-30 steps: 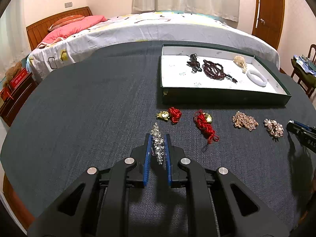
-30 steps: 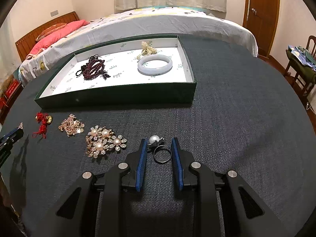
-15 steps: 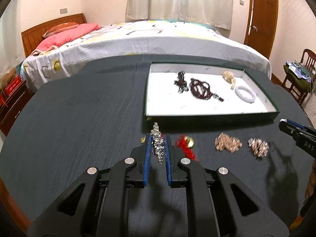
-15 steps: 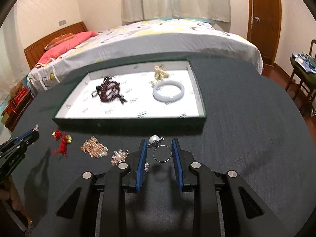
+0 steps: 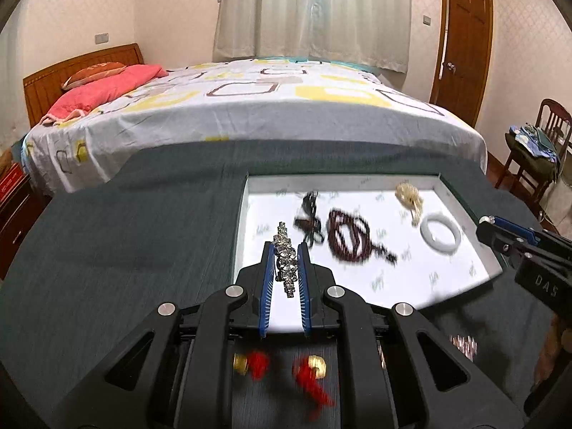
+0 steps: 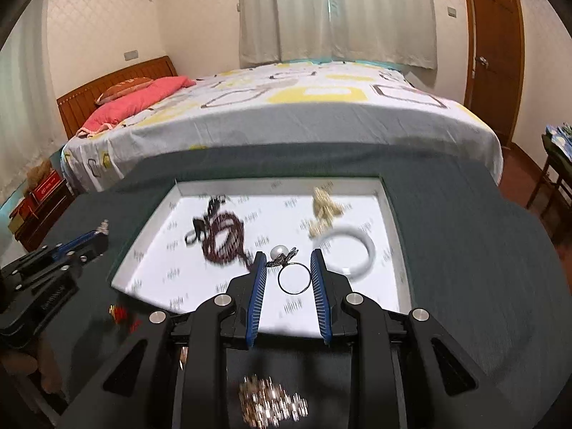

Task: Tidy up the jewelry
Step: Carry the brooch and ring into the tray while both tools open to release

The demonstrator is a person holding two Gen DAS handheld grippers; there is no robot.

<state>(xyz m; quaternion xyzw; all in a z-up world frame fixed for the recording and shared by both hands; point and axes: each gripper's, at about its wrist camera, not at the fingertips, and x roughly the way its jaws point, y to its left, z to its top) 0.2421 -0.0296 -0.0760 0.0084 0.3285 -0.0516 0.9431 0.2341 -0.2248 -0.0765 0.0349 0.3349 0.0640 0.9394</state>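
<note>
Step in hand: transfer of 2 pieces to the tray (image 5: pixel 464 207). The left gripper (image 5: pixel 286 268) is clenched on a rhinestone brooch (image 5: pixel 286 261), carried above the tray's near left corner. The right gripper (image 6: pixel 287 273) clamps a pearl ring (image 6: pixel 291 273) by its band, above the tray's near edge beside the white bangle (image 6: pixel 352 250). Next move, as judged: lower each piece onto bare tray floor, clear of the dark bead strand (image 5: pixel 352 237), then release.
</note>
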